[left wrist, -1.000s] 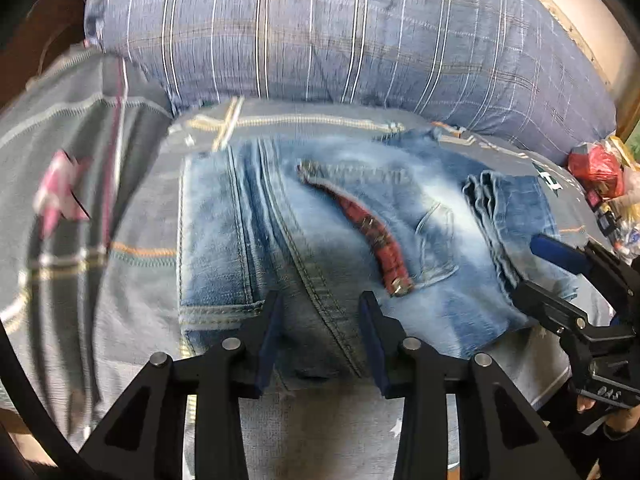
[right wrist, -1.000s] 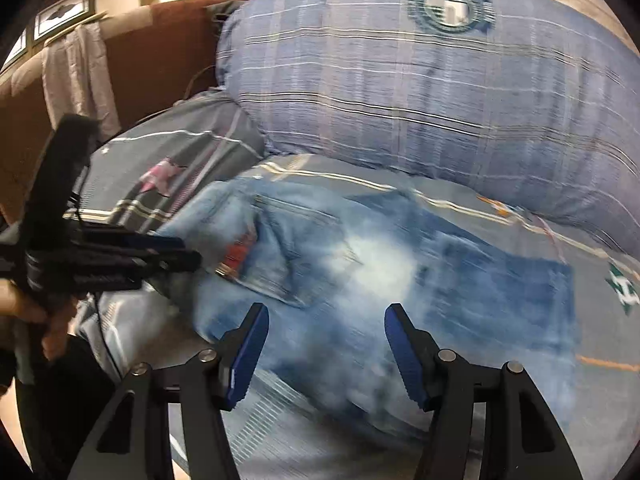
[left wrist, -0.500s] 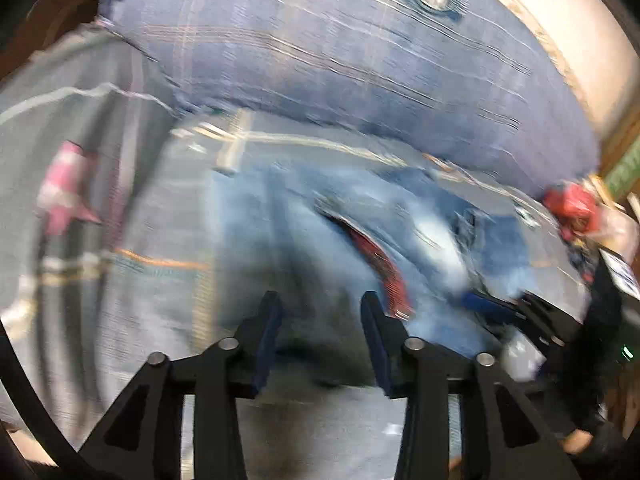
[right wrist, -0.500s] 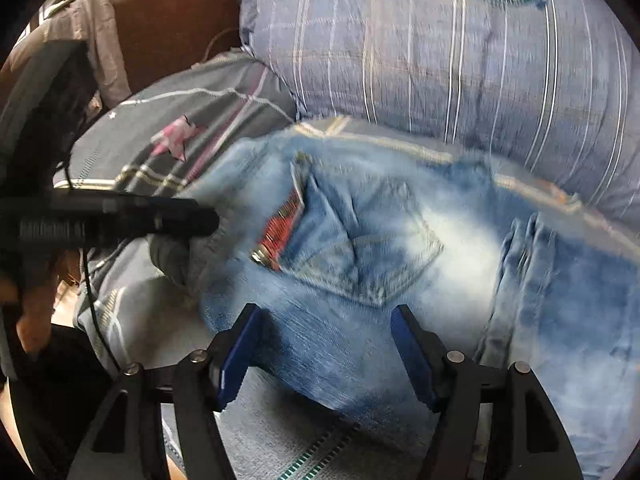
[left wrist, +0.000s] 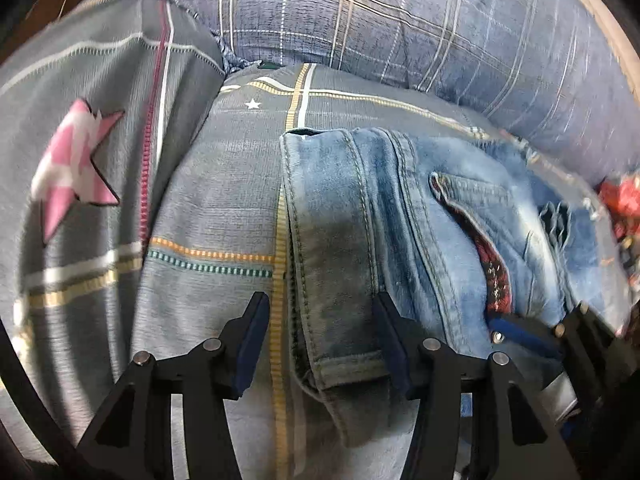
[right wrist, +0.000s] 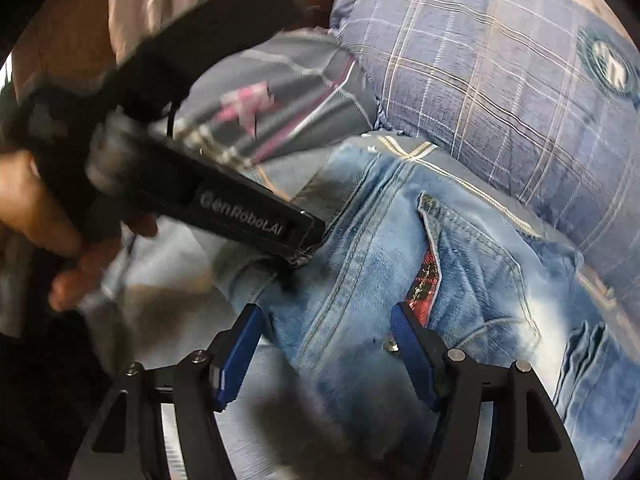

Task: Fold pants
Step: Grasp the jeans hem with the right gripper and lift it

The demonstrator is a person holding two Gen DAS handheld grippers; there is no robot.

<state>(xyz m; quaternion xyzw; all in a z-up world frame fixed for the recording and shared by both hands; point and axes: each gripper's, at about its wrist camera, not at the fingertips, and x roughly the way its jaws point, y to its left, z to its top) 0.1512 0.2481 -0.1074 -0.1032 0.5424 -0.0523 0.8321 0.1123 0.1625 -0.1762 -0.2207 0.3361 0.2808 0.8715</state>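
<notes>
Faded blue denim pants (left wrist: 400, 216), partly folded, lie on the grey striped bedsheet (left wrist: 224, 208) before the plaid pillow (left wrist: 400, 20). Left gripper (left wrist: 320, 344) has just been widening its jaws and now straddles the waistband edge, unclamped; a second ago it sat mid-seat. Right gripper (right wrist: 326, 354) stands apart over the seat beside the pocket, so both look set for the next fold.

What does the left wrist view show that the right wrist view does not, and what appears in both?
Only the left wrist view shows the jeans' folded left edge and the whole pink star. Only the right wrist view shows the hand holding the left tool and the pillow's round badge in full. Both show the jeans, the red plaid pocket lining and the plaid pillow.
</notes>
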